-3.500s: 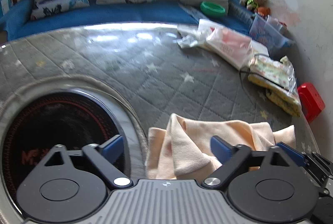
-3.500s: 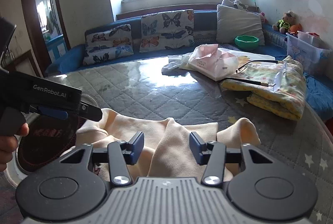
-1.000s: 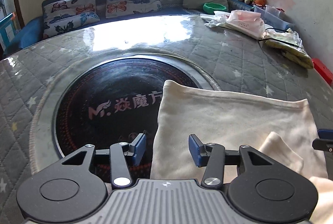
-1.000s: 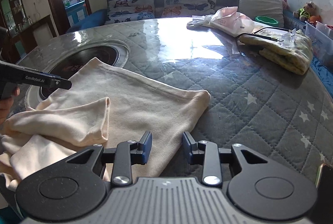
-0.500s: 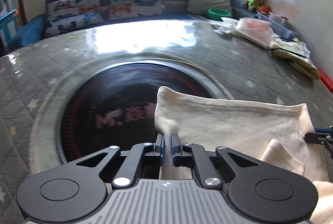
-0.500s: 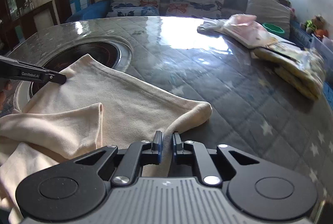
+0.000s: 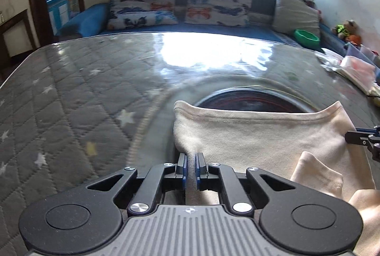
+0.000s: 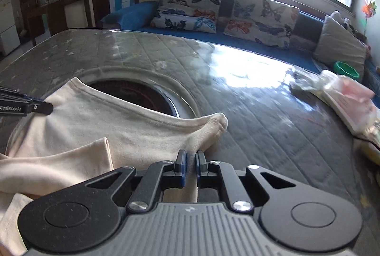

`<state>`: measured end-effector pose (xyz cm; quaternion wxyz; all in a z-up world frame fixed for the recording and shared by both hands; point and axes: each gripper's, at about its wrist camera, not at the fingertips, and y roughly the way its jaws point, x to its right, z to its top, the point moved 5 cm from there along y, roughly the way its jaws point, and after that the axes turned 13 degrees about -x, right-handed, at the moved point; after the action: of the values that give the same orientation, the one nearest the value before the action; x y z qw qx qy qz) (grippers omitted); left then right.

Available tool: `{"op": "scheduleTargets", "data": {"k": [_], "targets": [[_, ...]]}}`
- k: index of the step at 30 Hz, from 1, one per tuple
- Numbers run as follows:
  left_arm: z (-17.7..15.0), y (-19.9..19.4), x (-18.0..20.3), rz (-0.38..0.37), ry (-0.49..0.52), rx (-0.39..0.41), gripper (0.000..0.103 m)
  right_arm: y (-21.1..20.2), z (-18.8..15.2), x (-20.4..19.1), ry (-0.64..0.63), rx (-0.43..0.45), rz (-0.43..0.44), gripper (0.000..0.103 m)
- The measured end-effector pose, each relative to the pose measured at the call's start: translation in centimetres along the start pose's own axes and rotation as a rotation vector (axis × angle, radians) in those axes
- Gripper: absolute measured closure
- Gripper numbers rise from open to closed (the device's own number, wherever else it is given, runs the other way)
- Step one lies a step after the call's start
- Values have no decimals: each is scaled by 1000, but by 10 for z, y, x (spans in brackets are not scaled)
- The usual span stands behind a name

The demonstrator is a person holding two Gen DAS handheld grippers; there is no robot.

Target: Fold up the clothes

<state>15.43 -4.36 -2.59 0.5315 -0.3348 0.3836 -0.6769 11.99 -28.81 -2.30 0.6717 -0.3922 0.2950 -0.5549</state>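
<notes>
Quilted table (image 7: 71, 94) | my left gripper (image 7: 190, 166) and right gripper (image 8: 190, 164) pinch cream garment (image 7: 249, 134) corners | uneven lift may skew fold

garment (image 7: 261, 134): 1 | tools: 2 (image 7: 190, 161) (image 8: 190, 158) | butterfly cushions (image 8: 187, 11): 3 | green bowl (image 7: 306, 35): 1

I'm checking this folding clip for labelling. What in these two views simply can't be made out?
- Cream cotton garment: near part hidden behind left claw; its type is unclear.
- Dark round inset in the table: lettering covered by the garment.
- Pink-and-white bag: motion-blurred, contents unreadable.
- Right claw: garment beneath its body unseen.
</notes>
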Motion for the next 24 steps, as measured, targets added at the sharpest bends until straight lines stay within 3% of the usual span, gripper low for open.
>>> {"op": "scheduleTargets", "data": {"k": [4,11,14,18,24], "targets": [[-1,-1,-5,7,-7,-6,87,-16,4,-15,-65,39,-11,88],[-10,-29,2,-29,23,53,73,-77,-14,-60,-234,113,37,80],[-18,-42,10,-44,50,72,67,-96,-31,-87,-316,99,133,80],[-29,-52,17,-71,58,78,58,-100,-60,-124,-390,47,252,70],[-49,-57,25,-82,68,63,49,-78,-93,-157,-427,-14,284,70]]}}
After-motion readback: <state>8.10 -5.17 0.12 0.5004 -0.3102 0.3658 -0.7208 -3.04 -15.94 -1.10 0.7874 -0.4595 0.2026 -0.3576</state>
